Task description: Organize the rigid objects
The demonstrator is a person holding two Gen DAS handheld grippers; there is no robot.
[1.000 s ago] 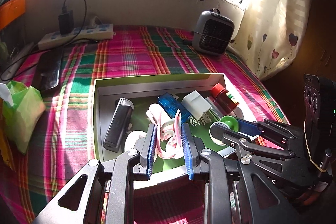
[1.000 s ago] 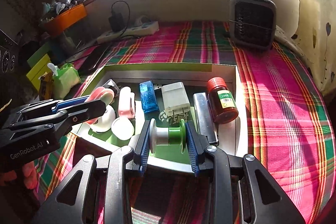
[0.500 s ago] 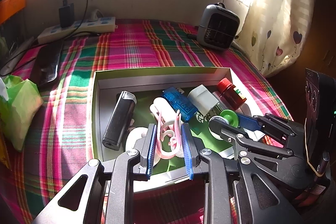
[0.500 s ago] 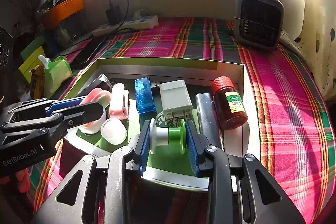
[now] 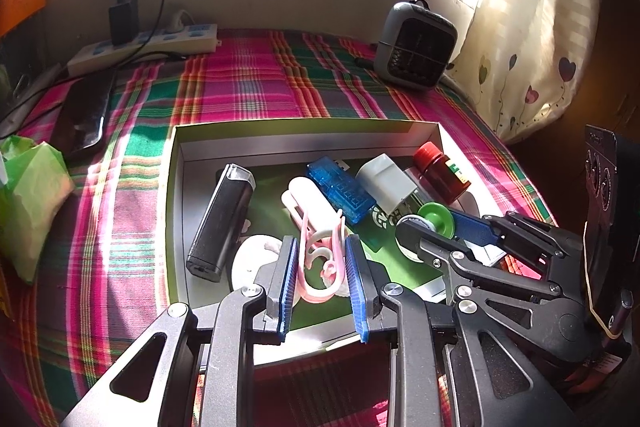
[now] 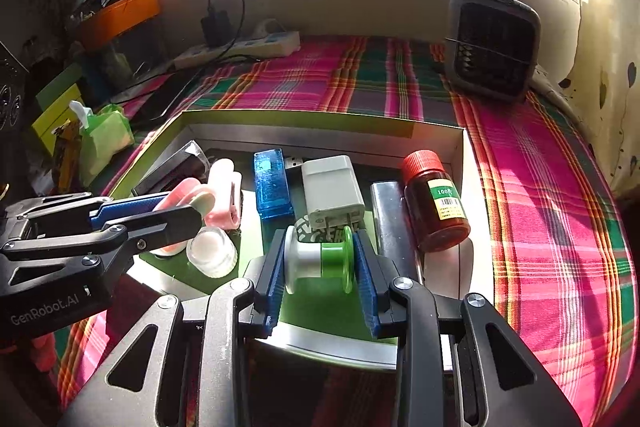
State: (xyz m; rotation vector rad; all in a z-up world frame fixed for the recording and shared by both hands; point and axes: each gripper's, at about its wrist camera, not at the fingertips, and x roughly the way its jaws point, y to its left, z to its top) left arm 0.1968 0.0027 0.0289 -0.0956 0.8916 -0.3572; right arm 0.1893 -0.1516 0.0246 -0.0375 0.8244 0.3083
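left gripper pinches a pink clip, right gripper pinches a spool, both over the crowded box beside a charger.

Inside one green cardboard box lie one blue see-through plastic stick, one white square plug, one brown bottle with a red cap, one long black bar, one green and white spool, one pink clip and one small white jar.
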